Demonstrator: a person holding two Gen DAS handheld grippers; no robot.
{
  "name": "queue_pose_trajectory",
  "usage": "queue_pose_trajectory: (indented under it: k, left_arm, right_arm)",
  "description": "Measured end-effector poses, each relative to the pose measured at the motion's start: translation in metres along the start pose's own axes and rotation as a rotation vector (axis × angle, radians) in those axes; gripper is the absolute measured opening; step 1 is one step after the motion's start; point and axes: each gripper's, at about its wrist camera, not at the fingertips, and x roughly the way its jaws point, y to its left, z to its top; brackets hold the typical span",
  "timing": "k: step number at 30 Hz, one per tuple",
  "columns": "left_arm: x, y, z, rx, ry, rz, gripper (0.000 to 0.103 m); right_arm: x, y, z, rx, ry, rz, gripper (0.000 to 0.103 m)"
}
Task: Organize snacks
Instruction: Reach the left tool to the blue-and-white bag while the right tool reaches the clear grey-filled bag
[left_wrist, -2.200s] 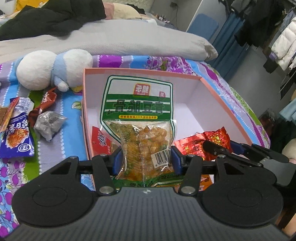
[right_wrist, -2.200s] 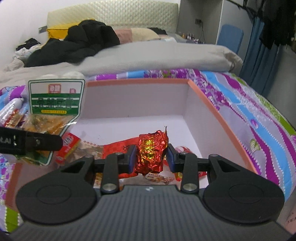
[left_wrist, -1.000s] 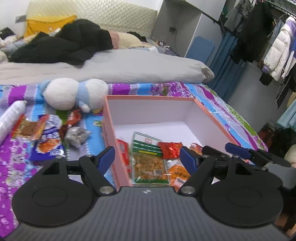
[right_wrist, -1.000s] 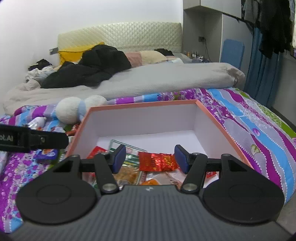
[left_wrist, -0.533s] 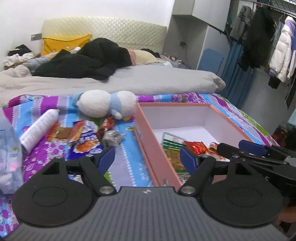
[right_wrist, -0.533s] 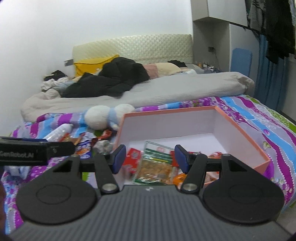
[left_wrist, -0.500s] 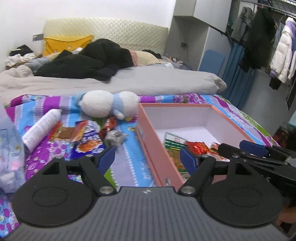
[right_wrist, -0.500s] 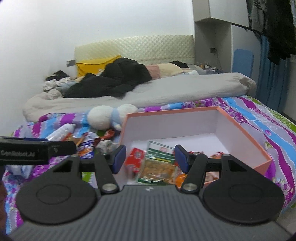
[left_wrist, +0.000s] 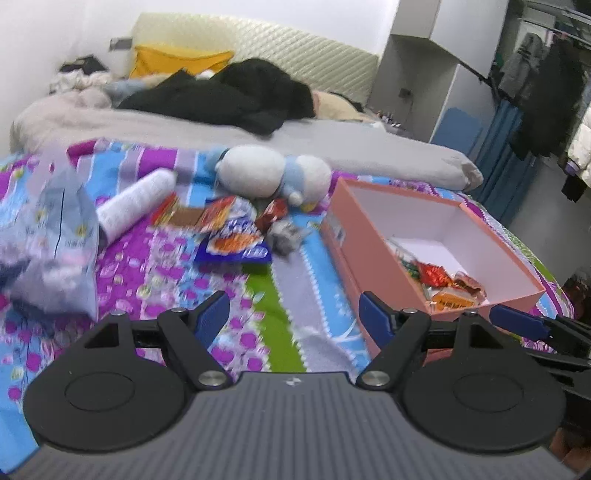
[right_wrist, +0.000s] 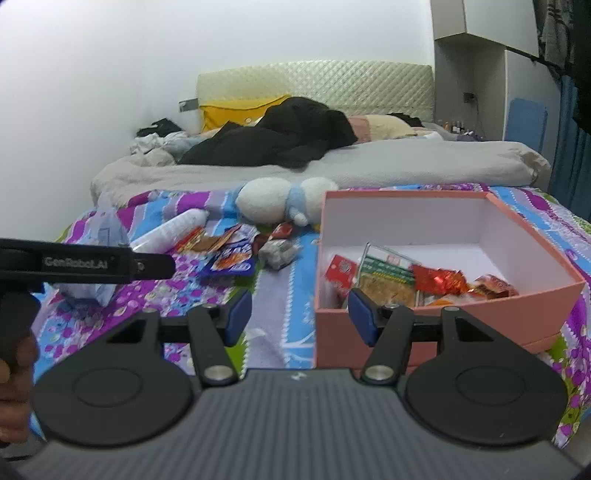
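On the patterned bedspread (left_wrist: 155, 273), loose snacks (left_wrist: 232, 245) lie ahead of both wide, empty grippers: left gripper (left_wrist: 293, 314), right gripper (right_wrist: 299, 314). The pink box (right_wrist: 424, 325) sits right of the fingers. Thin wrappers may be pinched together with bedding.

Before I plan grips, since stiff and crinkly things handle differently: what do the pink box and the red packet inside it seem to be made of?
The pink box looks like rigid cardboard, matte: straight thin walls, crisp corners, plain white inside. The red packet looks like metallised foil or plastic film, glossy: it is creased and throws bright glints. Neither can be told for certain from the look alone.
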Motion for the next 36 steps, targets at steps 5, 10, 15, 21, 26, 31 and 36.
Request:
queue_pose_trajectory:
  k: [5, 10, 15, 21, 26, 31, 36]
  left_arm:
    - [0.011, 0.015, -0.008, -0.047, 0.023, 0.001, 0.081]
    - [0.030, 0.033, -0.012, -0.102, 0.035, 0.008, 0.081]
    - [0.057, 0.051, -0.010, -0.191, 0.039, -0.015, 0.081]
    - [0.098, 0.069, -0.008, -0.272, 0.059, -0.044, 0.080]
    - [0.132, 0.087, -0.004, -0.339, 0.060, -0.061, 0.079]
    - [0.162, 0.102, 0.002, -0.374, 0.062, -0.074, 0.070]
    - [0.190, 0.114, 0.003, -0.430, 0.051, -0.132, 0.069]
  right_arm:
    - [0.007, 0.010, 0.002, -0.014, 0.009, 0.013, 0.059]
    - [0.020, 0.019, 0.011, -0.026, 0.002, 0.025, 0.058]
    - [0.043, 0.030, 0.022, -0.031, -0.002, 0.047, 0.054]
    - [0.085, 0.037, 0.032, 0.000, 0.031, 0.063, 0.045]
    - [0.128, 0.040, 0.041, 0.032, 0.067, 0.054, 0.043]
    - [0.171, 0.041, 0.047, 0.056, 0.092, 0.041, 0.042]
    - [0.213, 0.036, 0.044, 0.104, 0.129, 0.013, 0.042]
